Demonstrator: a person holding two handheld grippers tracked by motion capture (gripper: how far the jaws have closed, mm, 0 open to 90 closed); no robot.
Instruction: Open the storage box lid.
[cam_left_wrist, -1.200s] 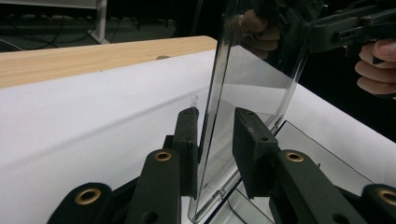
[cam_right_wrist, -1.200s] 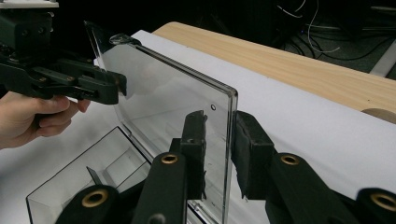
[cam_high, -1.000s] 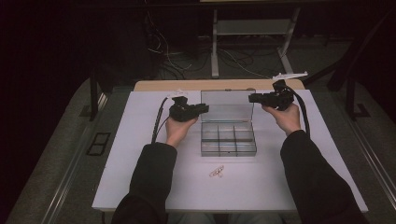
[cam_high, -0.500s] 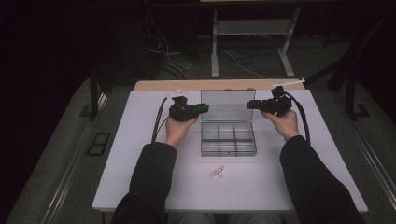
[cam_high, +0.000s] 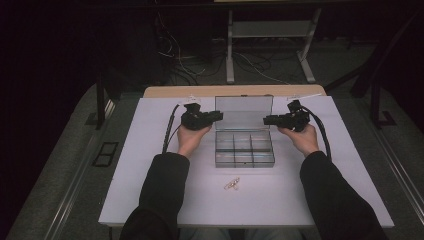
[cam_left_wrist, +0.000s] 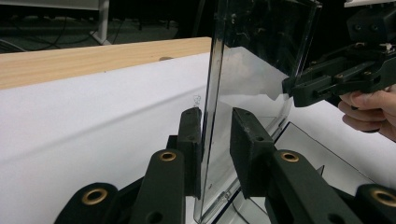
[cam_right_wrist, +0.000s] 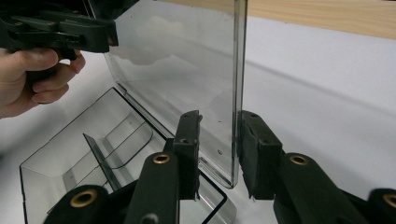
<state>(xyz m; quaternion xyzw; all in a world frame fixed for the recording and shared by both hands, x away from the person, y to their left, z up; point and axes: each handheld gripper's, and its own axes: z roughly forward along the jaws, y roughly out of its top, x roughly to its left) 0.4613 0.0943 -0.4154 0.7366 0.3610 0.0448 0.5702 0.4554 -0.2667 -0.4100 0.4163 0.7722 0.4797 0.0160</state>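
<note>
Clear compartment box (cam_high: 244, 149): mid-table toward the far edge, compartments bare, lid (cam_high: 243, 112) upright. Your left gripper (cam_left_wrist: 215, 140) straddles its edge, not gripping; right gripper (cam_right_wrist: 218, 149) likewise, jaws just widening. Small metal pieces (cam_high: 231, 184) near the front edge remain unloaded.
</note>
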